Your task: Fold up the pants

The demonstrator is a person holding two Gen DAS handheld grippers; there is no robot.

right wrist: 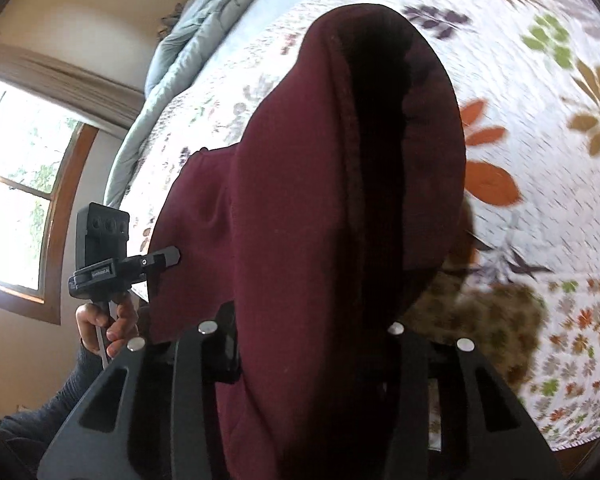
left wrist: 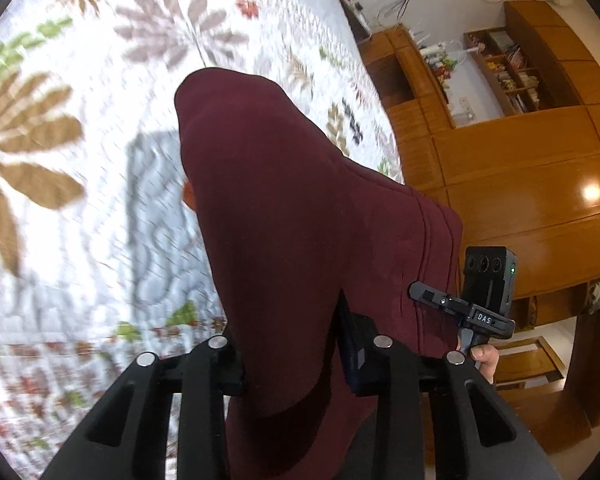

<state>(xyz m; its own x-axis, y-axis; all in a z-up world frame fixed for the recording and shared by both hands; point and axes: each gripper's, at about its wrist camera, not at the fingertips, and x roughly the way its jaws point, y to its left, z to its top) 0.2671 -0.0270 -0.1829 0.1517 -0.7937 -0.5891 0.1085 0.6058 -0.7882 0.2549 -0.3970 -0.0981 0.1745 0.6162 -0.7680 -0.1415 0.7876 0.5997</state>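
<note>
Both claws grip the maroon pants (left wrist: 284, 208) side by side, lifted over the bed (left wrist: 80, 200). The left claw (left wrist: 300, 364) and right claw (right wrist: 308, 360) each pinch cloth; the pants droop forward from both, ready to lay down lengthwise.

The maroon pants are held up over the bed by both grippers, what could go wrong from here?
1. The maroon pants hang bunched from the left gripper and right gripper, so they may land creased, not flat.
2. Each pinch is near a fabric edge; a tug could slip it loose.
3. The cloth fills both wrist views, hiding where it meets the floral quilt, so placement is hard to judge.
</note>
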